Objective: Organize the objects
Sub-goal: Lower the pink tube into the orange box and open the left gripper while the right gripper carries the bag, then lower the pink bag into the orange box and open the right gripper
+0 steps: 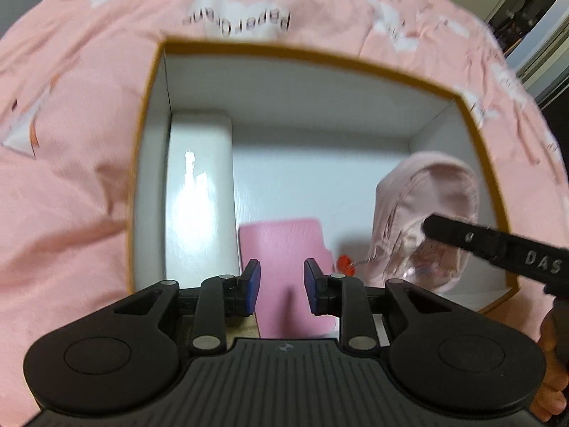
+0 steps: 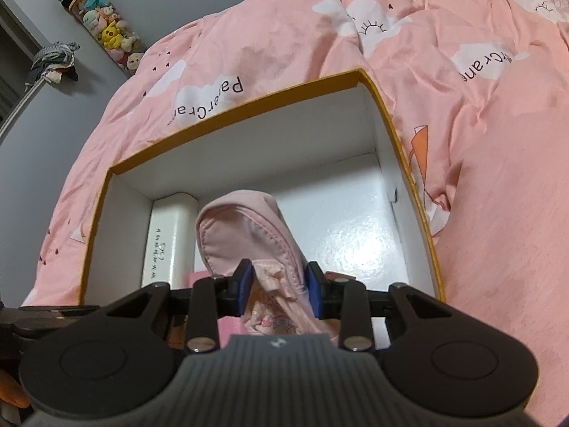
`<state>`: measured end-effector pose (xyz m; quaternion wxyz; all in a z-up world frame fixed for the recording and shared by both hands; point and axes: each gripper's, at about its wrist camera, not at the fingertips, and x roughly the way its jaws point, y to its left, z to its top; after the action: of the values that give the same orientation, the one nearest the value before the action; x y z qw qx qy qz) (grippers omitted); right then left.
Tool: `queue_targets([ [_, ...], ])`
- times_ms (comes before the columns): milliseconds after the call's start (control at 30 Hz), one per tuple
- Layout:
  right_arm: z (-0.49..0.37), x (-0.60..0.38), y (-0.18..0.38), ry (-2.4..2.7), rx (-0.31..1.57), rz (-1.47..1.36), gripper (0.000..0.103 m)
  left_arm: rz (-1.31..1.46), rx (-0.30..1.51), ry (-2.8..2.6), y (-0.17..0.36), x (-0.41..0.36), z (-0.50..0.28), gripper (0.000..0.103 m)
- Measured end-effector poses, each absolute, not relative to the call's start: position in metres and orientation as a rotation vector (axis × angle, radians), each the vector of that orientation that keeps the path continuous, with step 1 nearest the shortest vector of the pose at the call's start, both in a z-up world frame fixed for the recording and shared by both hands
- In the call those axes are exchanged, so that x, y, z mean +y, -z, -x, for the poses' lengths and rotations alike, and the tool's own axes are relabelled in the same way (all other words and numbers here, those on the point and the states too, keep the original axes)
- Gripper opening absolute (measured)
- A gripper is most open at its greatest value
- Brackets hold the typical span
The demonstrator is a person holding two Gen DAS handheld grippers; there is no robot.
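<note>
A pink pouch [image 2: 249, 235] is held between the pads of the right gripper [image 2: 280, 284] inside the box [image 2: 227, 106], apparently being placed. The left gripper [image 1: 281, 284] is kept narrowly parted and empty over a pink card [image 1: 284, 245]. Release onto the bare floor seems called for next.

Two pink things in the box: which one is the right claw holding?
The pale pink fabric pouch, pinched in the right claw. The brighter pink flat card lies loose under the open left claw.

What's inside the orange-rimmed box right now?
Inside the box: a white carton along one wall, a pink card, and a pink pouch held by the right gripper. Beneath the pouch is hidden.
</note>
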<state>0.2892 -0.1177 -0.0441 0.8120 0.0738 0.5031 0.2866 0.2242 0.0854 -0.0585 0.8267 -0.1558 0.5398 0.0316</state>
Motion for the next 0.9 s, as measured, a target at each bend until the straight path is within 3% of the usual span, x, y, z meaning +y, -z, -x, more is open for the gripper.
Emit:
queue_targets([
  [133,-0.292,-0.114,0.041,-0.614,1.087,-0.161,0.035,0.354,1.094,-0.071,0.049,0.090,-0.226,0.029],
  [367,-0.302,-0.099,0.059,-0.708,1.326,-0.385,0.035,0.356,0.997,-0.099,0.043,0.095,-0.221,0.029],
  [900,-0.311,-0.061,0.101,-0.613,1.511,-0.429,0.036,0.379,0.986,-0.111,0.049,0.103,-0.219,0.029],
])
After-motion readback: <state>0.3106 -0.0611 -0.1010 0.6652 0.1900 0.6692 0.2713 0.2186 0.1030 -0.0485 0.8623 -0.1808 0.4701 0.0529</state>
